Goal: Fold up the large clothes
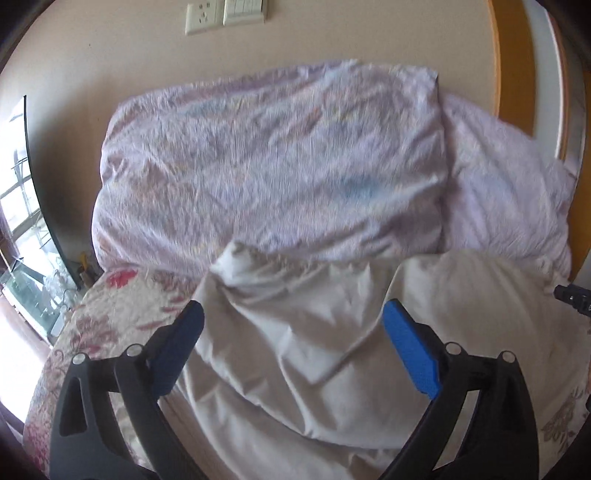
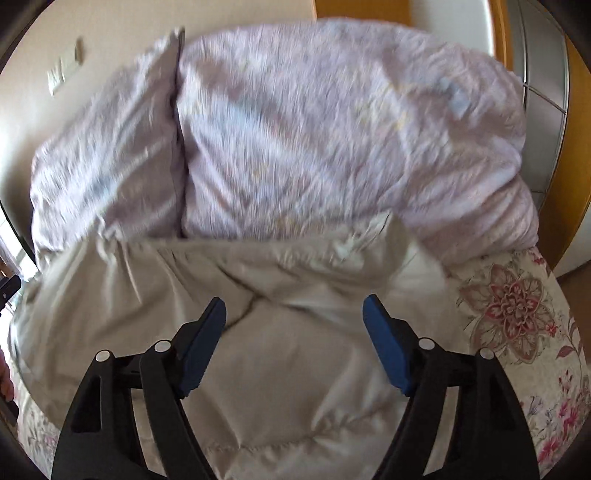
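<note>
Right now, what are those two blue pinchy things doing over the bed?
A person is holding a gripper in each hand to fold a big beige padded jacket lying on the flowery bedspread. The left gripper and the right gripper are both over the jacket with their jaws wide open, gripping nothing. The jacket is rumpled, not neatly folded yet. Behind it sits a puffy lilac duvet piled against the wall.

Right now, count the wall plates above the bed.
2: a socket plate on the left and a switch plate touching its right side, both on the wall above the folded quilt.
</note>
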`<action>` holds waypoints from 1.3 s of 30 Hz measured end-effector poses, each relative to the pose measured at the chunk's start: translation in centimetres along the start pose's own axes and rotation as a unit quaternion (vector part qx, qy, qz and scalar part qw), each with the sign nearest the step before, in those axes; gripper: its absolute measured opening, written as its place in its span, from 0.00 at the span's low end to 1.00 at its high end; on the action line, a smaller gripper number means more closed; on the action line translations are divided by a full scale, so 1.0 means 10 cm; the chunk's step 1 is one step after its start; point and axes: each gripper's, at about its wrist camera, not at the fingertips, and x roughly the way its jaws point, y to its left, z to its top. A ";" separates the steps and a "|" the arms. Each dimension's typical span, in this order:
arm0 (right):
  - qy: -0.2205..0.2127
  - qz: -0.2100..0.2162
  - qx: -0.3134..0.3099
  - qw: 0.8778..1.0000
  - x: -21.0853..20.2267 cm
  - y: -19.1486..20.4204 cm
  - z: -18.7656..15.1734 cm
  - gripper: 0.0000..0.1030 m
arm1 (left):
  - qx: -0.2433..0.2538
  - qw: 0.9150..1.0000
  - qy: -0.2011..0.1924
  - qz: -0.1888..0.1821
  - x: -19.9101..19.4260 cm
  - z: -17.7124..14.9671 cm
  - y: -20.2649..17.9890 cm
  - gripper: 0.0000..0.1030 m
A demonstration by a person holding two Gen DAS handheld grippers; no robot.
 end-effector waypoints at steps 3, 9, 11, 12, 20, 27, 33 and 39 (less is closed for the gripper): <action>0.015 -0.035 -0.007 0.999 0.18 0.05 -0.03 0.75 | 0.007 0.999 0.027 0.042 0.29 -0.03 -0.04 0.94; 0.023 -0.088 0.003 0.996 0.48 0.04 -0.07 0.76 | 0.000 0.995 0.056 0.086 0.71 -0.01 -0.05 0.95; 0.025 -0.093 0.017 0.995 0.56 0.01 -0.08 0.76 | -0.003 0.994 0.057 0.093 0.79 -0.01 -0.05 0.96; 0.024 -0.095 0.022 0.995 0.60 -0.01 -0.10 0.76 | -0.005 0.994 0.057 0.098 0.84 -0.02 -0.04 0.98; 0.028 -0.117 0.026 0.992 0.80 -0.01 -0.12 0.79 | -0.024 0.993 0.073 0.088 1.07 -0.02 -0.04 0.98; 0.035 -0.121 0.027 0.992 0.96 -0.07 -0.13 0.83 | -0.034 0.994 0.078 0.075 1.19 -0.05 -0.03 0.98; 0.044 -0.118 0.030 0.992 1.10 -0.17 -0.15 0.85 | -0.032 0.994 0.084 0.070 1.28 -0.07 -0.05 0.98; 0.056 -0.118 0.030 0.991 1.21 -0.22 -0.19 0.86 | -0.031 0.993 0.096 0.068 1.38 -0.07 -0.04 0.98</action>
